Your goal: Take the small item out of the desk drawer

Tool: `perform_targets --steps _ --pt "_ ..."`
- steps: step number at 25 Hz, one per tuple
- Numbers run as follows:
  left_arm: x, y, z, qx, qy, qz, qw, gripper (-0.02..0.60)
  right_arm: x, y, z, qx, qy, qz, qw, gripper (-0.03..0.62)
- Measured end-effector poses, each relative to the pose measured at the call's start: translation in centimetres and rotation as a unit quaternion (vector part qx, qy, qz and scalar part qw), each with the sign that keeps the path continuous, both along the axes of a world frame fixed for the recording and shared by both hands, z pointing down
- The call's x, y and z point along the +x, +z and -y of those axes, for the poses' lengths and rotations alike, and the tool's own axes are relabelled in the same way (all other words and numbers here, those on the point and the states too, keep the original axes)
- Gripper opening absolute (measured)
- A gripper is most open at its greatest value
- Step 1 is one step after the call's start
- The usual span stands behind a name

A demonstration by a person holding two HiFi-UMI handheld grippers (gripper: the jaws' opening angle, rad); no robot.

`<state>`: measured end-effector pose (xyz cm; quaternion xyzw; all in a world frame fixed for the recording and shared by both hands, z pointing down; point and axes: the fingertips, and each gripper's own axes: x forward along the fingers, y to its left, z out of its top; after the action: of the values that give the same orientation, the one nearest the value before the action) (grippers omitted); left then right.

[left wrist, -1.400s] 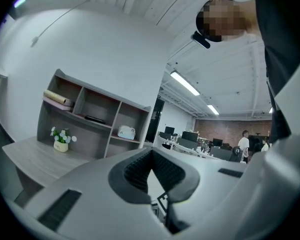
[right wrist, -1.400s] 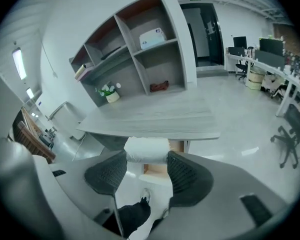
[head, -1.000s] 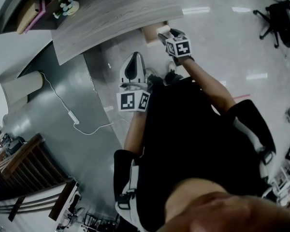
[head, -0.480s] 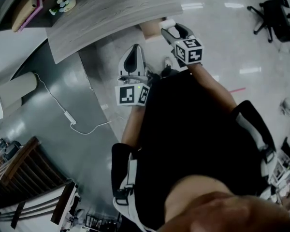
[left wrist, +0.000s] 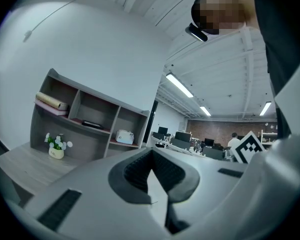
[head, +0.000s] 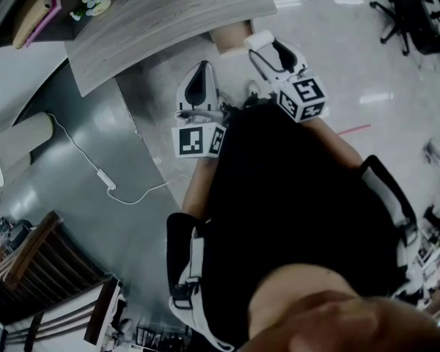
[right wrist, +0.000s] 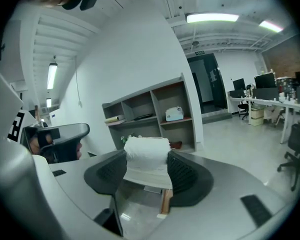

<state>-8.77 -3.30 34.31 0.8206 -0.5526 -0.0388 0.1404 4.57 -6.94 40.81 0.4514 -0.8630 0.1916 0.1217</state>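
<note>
My right gripper is shut on a small white soft item, held in the air just in front of the desk's open tan drawer. In the right gripper view the white item fills the gap between the two dark pads. The left gripper hovers lower left of it, near the desk's front edge, shut with nothing in it. In the left gripper view its jaws meet at the tips.
The grey wood desk top carries a small potted plant. An open shelf unit stands behind the desk. A white cable lies on the floor at left, and an office chair stands far right.
The right gripper has drawn back from the drawer toward the person and to the right, carrying the white item. The left gripper has stayed almost still.
</note>
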Motion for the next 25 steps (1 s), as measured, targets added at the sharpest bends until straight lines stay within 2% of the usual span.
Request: perform_targets --steps 8,25 --pt "-0.3 0.3 -0.2 0.001 0.009 -0.003 1.0 -0.003 -0.7 -2.2 -1.2 0.03 -0.001 0.005 1.0 0.255" --pt "-0.9 0.7 -0.1 0.001 0.023 0.003 0.9997 -0.003 -1.7 -1.8 -1.5 0.028 0.002 -0.005 1.0 0.255"
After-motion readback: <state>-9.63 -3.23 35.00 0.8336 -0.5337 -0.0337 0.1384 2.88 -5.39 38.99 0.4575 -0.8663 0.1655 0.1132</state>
